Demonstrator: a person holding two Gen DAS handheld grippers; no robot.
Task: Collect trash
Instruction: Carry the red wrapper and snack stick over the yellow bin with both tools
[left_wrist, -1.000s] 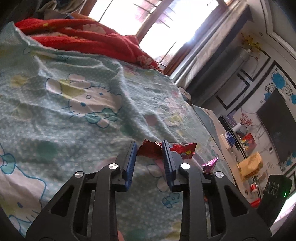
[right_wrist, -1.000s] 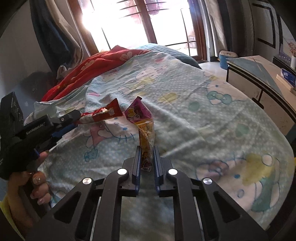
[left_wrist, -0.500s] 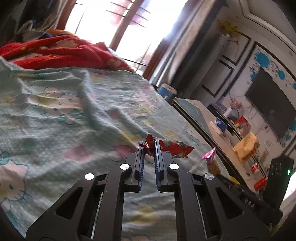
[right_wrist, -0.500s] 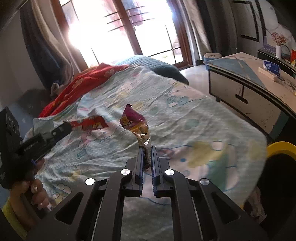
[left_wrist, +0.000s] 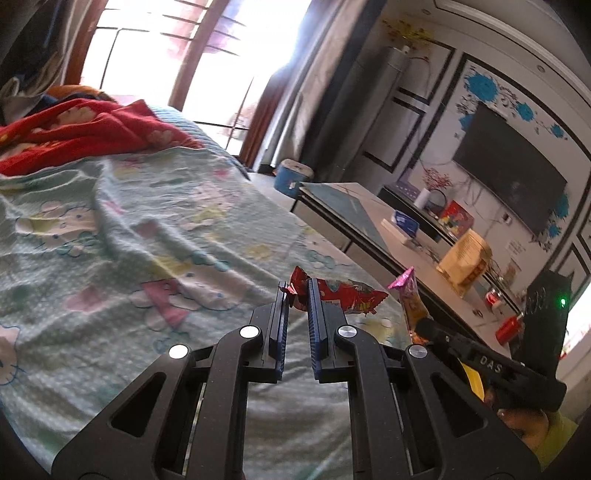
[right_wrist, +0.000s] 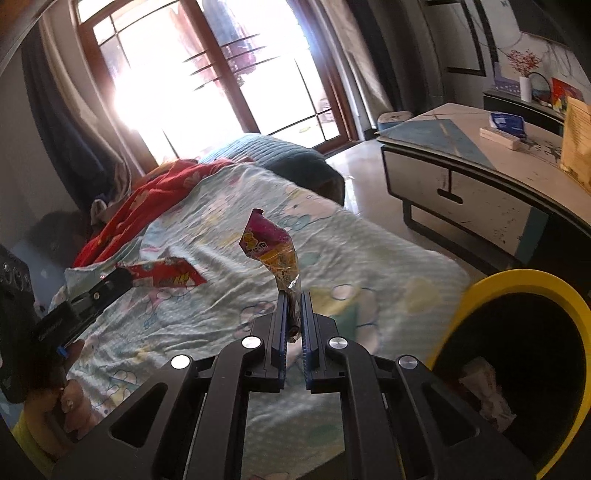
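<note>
My left gripper (left_wrist: 297, 291) is shut on a red snack wrapper (left_wrist: 347, 295), which sticks out to the right of its blue pads above the bed. My right gripper (right_wrist: 292, 299) is shut on the twisted end of a pink and yellow snack wrapper (right_wrist: 271, 247) that stands up from its jaws. Each view shows the other gripper too: the right gripper (left_wrist: 421, 326) with the pink wrapper (left_wrist: 408, 291) in the left wrist view, the left gripper (right_wrist: 114, 282) with the red wrapper (right_wrist: 166, 275) in the right wrist view. A yellow-rimmed black bin (right_wrist: 517, 280) stands at lower right, paper inside.
The bed has a pale blue cartoon-print sheet (left_wrist: 129, 240) and a red blanket (left_wrist: 81, 129) at its far end. A low white table (right_wrist: 480, 177) with boxes and a paper bag (left_wrist: 465, 254) stands beside the bed. A window (right_wrist: 207, 74) glares behind; a TV (left_wrist: 509, 173) hangs on the wall.
Both grippers closed on their wrappers and lifted them off the sheet, swinging right toward the bed's edge. The yellow-rimmed bin has come into the right wrist view.
</note>
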